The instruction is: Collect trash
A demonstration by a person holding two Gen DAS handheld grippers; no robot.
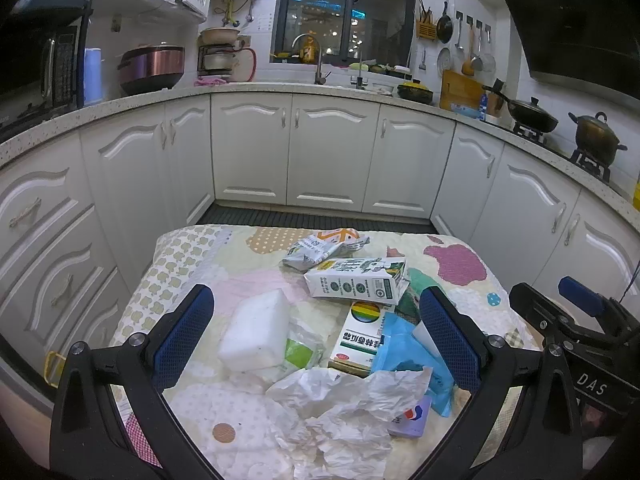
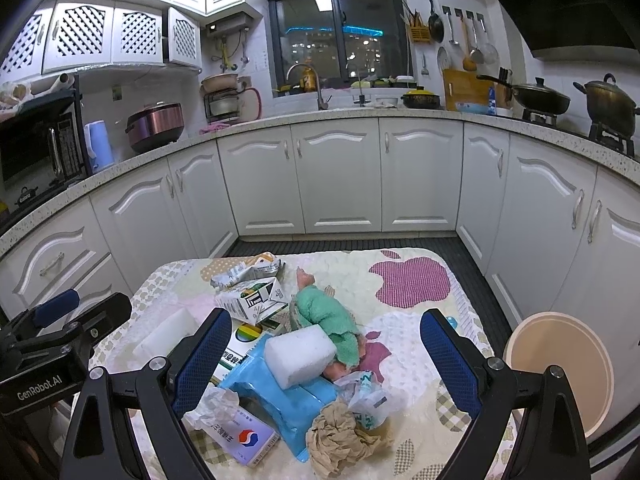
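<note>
Left gripper (image 1: 316,344): jaws spread wide, holding nothing, over the near edge of the litter; its base is cut off by the frame.
Right gripper (image 2: 326,354): also wide apart and empty, above the pile.
Tissue (image 1: 340,412): white, crumpled, nearest in the left view; partly covers a small card box (image 2: 250,436) whose print is too small to read.
Brown paper (image 2: 344,436): balled up, touching a clear wrapper (image 2: 366,396).
Blue bag (image 2: 280,396): flat, half hidden under a white foam block (image 2: 300,354).
Second foam block (image 1: 256,330): lies left, beside a medicine box (image 1: 358,340).
Green cloth (image 2: 328,316): wrapped round something pinkish, hard to make out.
Milk carton (image 1: 356,280): on its side, mid-pile.
Crushed carton (image 1: 320,250): farthest.
Bin (image 2: 560,368): beige, round, right of the quilt (image 2: 412,340); rim cut by the gripper.
</note>
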